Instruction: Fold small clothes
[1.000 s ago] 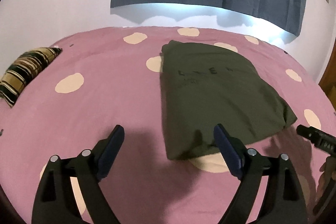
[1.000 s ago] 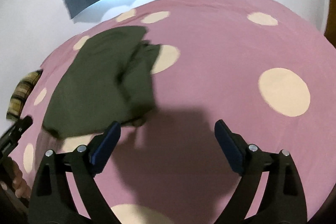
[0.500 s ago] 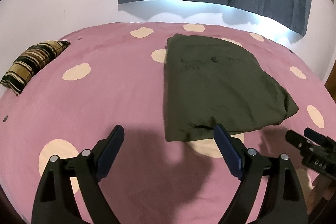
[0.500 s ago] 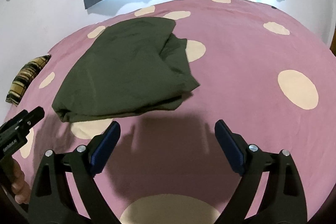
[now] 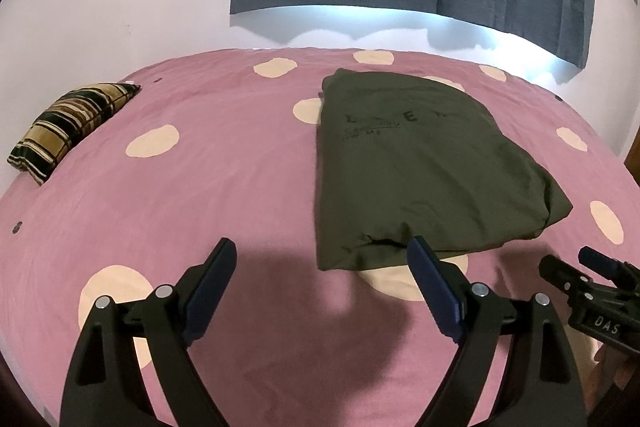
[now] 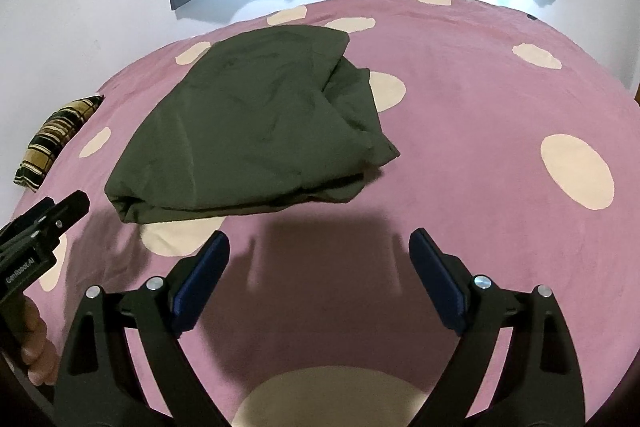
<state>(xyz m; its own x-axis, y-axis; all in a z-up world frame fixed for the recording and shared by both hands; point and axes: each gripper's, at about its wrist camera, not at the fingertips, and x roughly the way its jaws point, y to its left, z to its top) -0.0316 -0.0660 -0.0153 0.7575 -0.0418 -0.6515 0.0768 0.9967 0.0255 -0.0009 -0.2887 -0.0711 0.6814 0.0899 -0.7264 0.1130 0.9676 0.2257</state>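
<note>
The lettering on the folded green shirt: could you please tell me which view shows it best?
The left wrist view: the dark lettering lies on the folded green shirt facing that camera, though only partly legible. The right wrist view shows the same shirt, but no lettering can be made out.

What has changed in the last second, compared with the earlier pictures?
Both hand-held grippers, left and right, have drawn back from the green garment, so it now lies farther from their open fingers. Nothing was gripped or released. In the right wrist view, the garment's blurred right side has settled flat. The garment stayed folded on the pink spotted bedsheet, and the striped pillow did not move.
</note>
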